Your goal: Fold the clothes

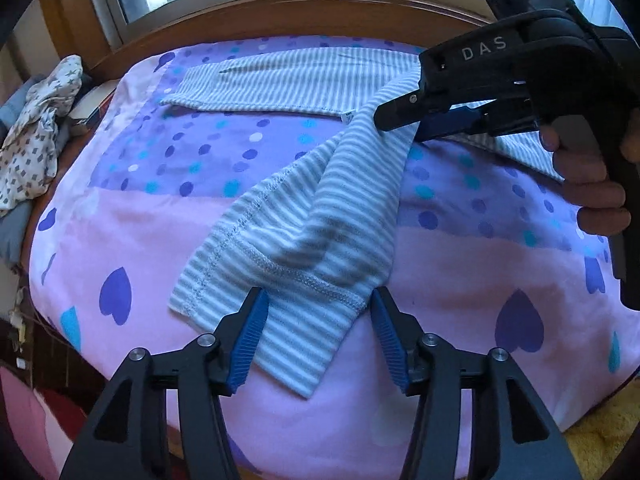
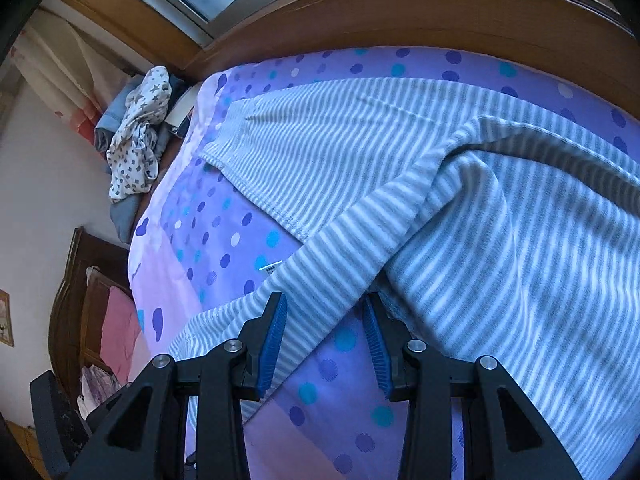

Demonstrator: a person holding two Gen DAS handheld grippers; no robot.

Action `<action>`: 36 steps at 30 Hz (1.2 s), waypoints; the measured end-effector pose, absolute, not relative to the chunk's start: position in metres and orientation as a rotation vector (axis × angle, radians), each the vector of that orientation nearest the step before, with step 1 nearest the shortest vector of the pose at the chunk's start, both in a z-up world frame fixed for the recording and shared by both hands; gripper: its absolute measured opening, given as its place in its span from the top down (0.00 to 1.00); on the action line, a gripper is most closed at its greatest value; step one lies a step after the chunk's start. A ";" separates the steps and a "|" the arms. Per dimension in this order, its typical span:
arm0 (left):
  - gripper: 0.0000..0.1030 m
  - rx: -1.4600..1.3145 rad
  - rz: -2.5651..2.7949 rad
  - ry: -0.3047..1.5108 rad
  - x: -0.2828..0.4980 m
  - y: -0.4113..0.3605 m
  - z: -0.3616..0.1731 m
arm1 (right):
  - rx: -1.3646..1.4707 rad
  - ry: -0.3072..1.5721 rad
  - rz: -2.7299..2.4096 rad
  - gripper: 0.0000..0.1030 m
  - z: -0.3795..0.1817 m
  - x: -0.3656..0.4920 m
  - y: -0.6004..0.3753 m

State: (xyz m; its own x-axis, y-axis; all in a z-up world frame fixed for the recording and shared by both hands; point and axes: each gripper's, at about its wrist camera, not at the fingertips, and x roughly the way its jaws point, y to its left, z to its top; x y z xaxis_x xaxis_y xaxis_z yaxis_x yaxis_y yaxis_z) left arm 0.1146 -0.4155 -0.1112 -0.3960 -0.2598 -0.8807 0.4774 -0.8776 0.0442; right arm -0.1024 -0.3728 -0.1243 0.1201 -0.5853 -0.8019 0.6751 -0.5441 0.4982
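A grey-and-white striped garment (image 1: 280, 84) lies spread on the bed, one long sleeve (image 1: 320, 208) folded down toward me. My left gripper (image 1: 320, 308) is open just above the sheet. Its blue pads (image 1: 252, 328) stand on either side of the sleeve's cuff without pressing on it. My right gripper (image 1: 400, 128), held by a hand (image 1: 592, 192), is shut on the sleeve's upper end. In the right wrist view the striped fold (image 2: 320, 280) fills the gap between the right gripper's (image 2: 324, 312) pads, and the garment's body (image 2: 500, 240) spreads to the right.
The bed sheet (image 1: 140, 236) is pink and purple with dots and hearts. A pile of patterned clothes (image 1: 36, 136) sits off the bed's left side. A wooden headboard (image 2: 400, 12) and window run along the far edge. Wooden furniture (image 2: 72, 300) stands at the left.
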 end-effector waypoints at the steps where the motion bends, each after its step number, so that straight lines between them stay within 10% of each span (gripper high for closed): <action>1: 0.48 1.379 -2.303 0.303 0.117 -0.416 -0.112 | 1.407 0.088 -1.622 0.61 -0.124 -0.103 -0.372; 3: 0.55 1.359 -2.315 0.337 0.120 -0.420 -0.111 | 1.398 0.071 -1.623 0.68 -0.124 -0.103 -0.372; 5: 0.89 1.333 -2.312 0.412 0.125 -0.429 -0.108 | 1.385 0.061 -1.628 0.81 -0.122 -0.103 -0.370; 25: 0.91 1.385 -2.619 0.660 0.073 -0.571 -0.052 | 1.243 -0.089 -1.843 0.93 -0.074 -0.128 -0.411; 36: 0.91 1.649 -2.766 0.441 -0.007 -0.648 -0.068 | 1.478 -0.280 -2.104 0.87 -0.116 -0.152 -0.447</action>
State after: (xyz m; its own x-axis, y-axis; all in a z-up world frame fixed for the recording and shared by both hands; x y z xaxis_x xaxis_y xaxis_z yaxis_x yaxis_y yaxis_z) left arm -0.0074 -0.6480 -0.0684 -0.4808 0.2295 -0.8463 0.0451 -0.9574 -0.2853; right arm -0.1521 -0.4470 -0.1158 -0.2460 -0.5430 -0.8029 0.3141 -0.8283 0.4640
